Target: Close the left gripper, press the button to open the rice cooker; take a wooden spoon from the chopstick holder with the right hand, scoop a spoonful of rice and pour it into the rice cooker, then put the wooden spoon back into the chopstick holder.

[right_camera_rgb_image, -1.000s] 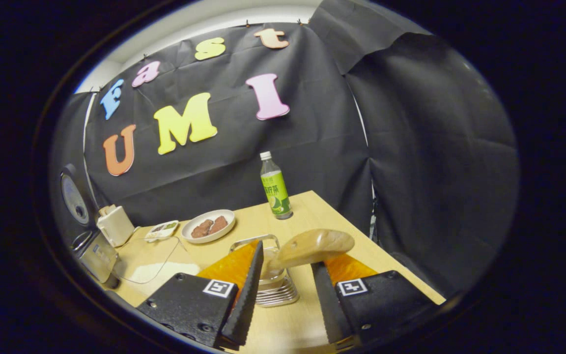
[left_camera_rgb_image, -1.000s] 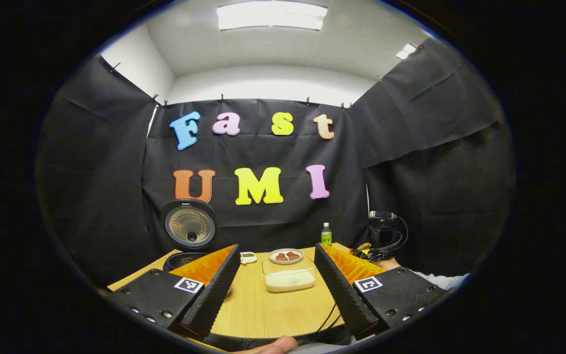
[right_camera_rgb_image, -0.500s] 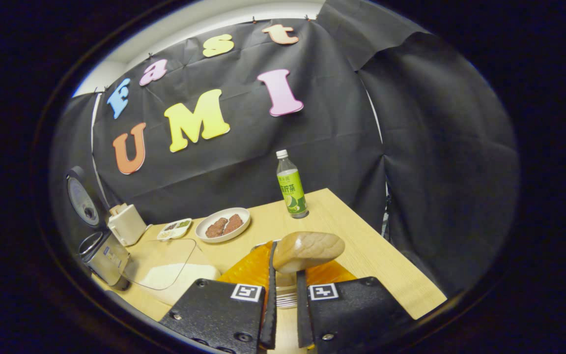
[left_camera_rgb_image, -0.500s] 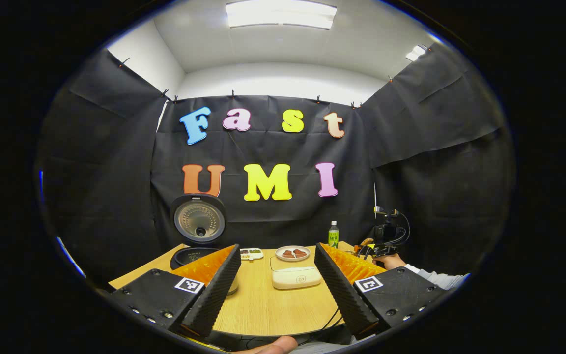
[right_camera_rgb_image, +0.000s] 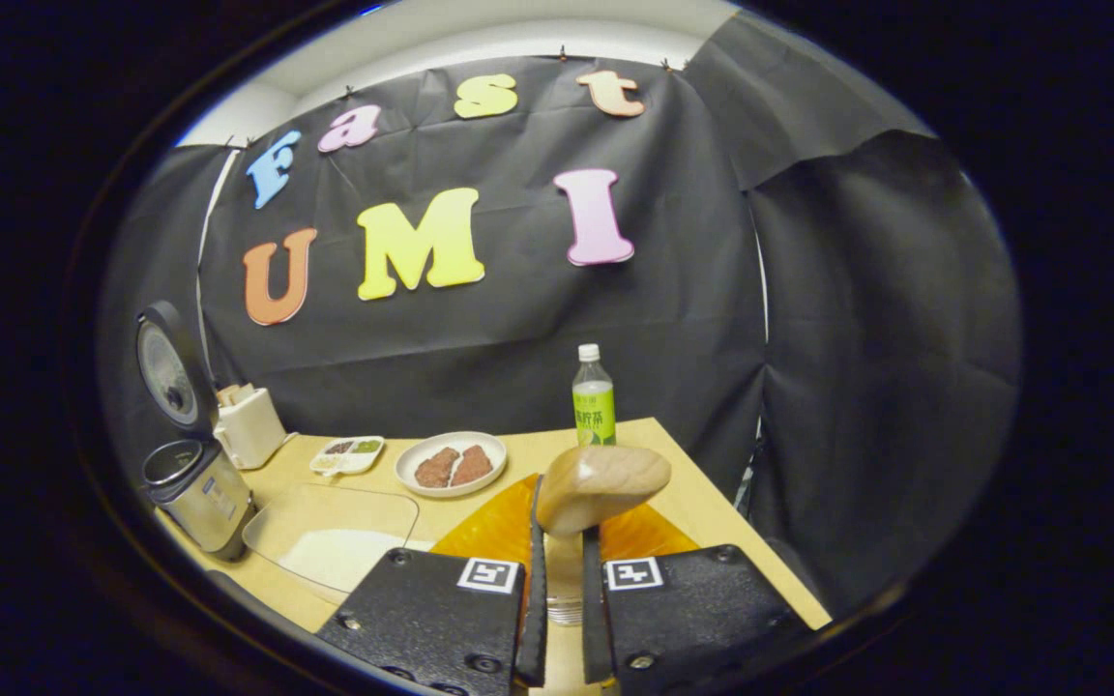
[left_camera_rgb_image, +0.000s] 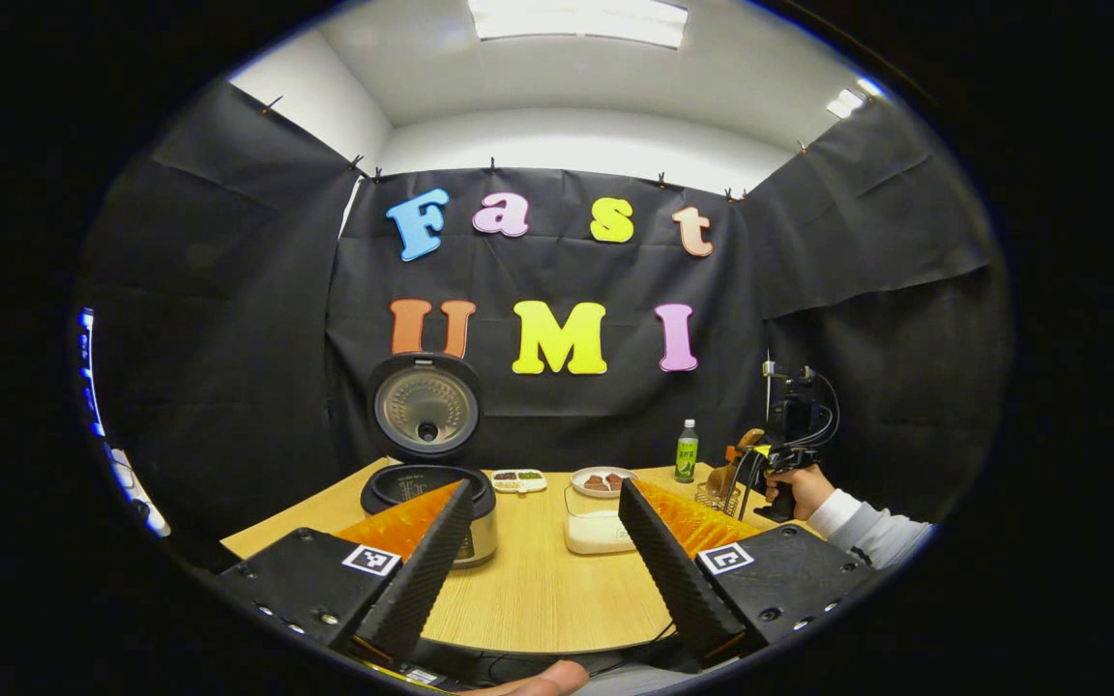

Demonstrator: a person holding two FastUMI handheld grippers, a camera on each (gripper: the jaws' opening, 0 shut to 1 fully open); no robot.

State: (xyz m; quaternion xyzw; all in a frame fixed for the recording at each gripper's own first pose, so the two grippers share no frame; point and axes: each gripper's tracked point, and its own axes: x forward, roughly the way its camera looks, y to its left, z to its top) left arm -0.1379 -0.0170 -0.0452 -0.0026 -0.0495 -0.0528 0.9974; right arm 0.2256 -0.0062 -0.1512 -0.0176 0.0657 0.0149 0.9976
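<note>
Black cloth (left_camera_rgb_image: 228, 319) hangs on clips around a light wooden tabletop (left_camera_rgb_image: 538, 590), and above the cloth are a white wall (left_camera_rgb_image: 576, 145) and a white ceiling with a bright light panel (left_camera_rgb_image: 576, 19).

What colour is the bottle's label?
Green, on the bottle; clearest in the right gripper view.
</note>
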